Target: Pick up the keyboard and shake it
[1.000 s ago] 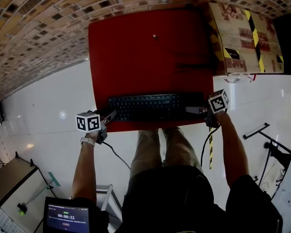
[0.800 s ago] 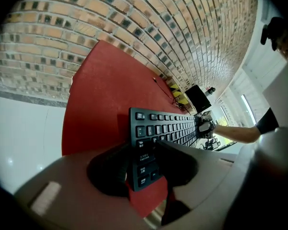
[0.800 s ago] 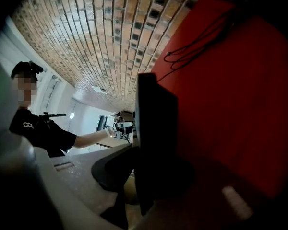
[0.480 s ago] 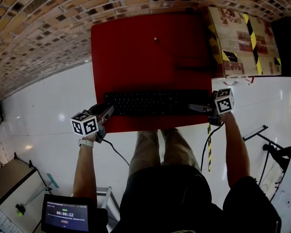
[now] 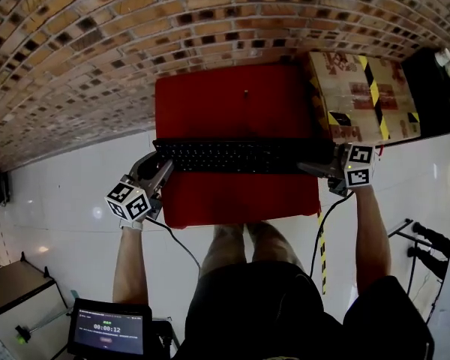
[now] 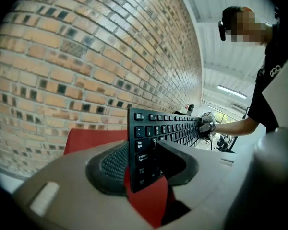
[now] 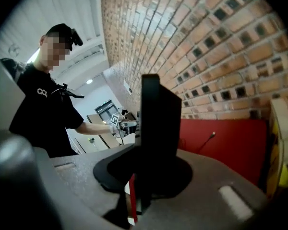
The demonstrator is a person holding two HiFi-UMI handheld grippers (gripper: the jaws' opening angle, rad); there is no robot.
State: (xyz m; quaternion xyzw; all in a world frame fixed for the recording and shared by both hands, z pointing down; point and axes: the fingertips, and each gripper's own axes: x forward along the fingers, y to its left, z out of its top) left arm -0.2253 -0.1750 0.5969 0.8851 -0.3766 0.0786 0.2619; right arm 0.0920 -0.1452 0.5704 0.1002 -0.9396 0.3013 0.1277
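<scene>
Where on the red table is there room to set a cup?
The red table is bare between keyboard and near edge, and behind the keyboard toward the wall, save one small object. Tight by the box at right.

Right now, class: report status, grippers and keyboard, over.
Left gripper clamped on keyboard, left end. Right gripper, fingers closing on right end. Keyboard over red table. Nothing blocking.

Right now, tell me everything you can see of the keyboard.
The keyboard is black, full-width and plastic-looking, with white-lettered keys facing up. It is held roughly level and crosswise, apparently raised above the red table, and reaches past the table's sides. The left gripper clamps its left end; the right gripper, jaws closing, pinches its right end.
</scene>
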